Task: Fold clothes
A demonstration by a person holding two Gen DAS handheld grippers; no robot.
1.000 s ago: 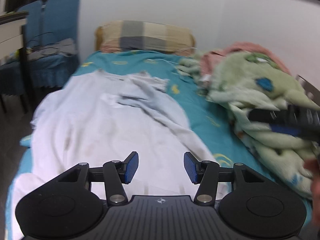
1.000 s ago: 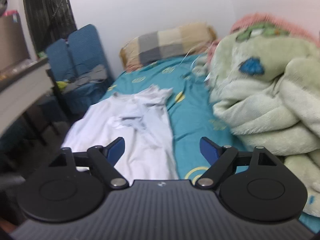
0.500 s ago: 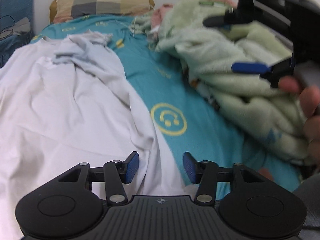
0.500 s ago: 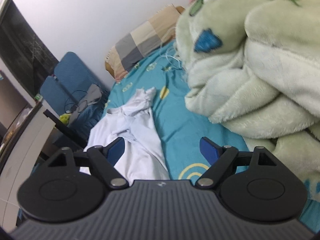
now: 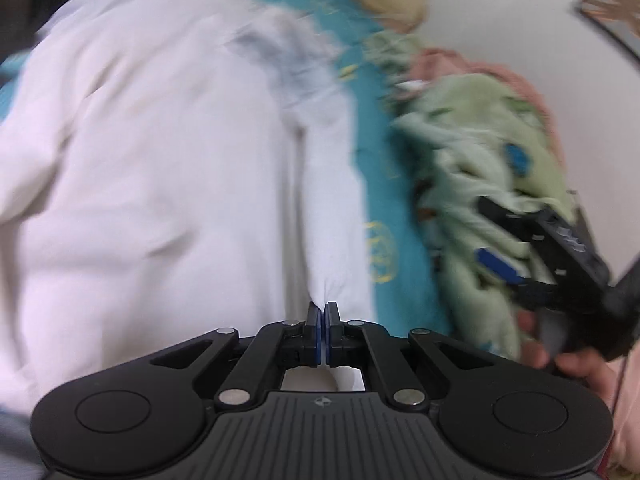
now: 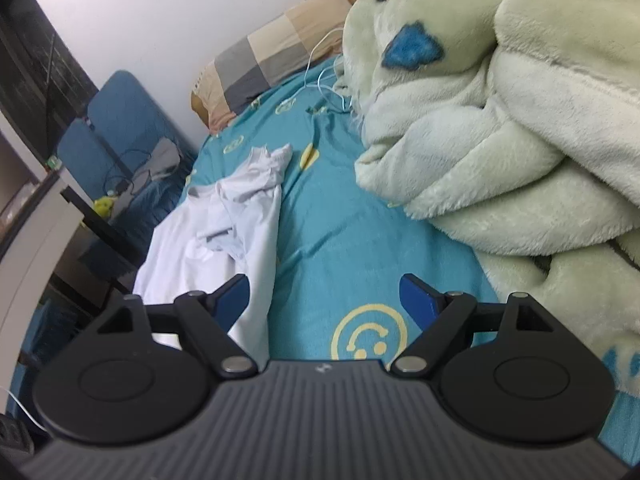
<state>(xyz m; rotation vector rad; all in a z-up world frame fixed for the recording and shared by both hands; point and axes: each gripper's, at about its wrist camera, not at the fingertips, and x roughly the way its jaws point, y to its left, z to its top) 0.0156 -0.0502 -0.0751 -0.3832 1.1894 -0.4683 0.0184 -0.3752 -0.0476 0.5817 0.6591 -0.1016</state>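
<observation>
One edge of the white garment (image 5: 160, 168), which lay rumpled and unfolded on the teal sheet (image 6: 340, 220), was pinched in my left gripper (image 5: 321, 316), while my right gripper (image 6: 324, 292) hung wide and empty above the bed

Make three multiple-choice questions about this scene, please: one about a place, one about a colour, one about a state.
1. Where does the white garment lie?
A. on the bed sheet
B. on the chair
C. on the floor

2. What colour is the bed sheet?
A. red
B. teal with yellow prints
C. plain grey

3. How do the jaws of the left gripper stand?
A. wide open, nothing between
B. out of view
C. shut on the garment's edge

Answers:
1 A, the right wrist view shows it spread on the sheet, beside the green blanket.
2 B, a yellow smiley print shows near the right gripper.
3 C, white cloth bunches at the closed pads.
</observation>
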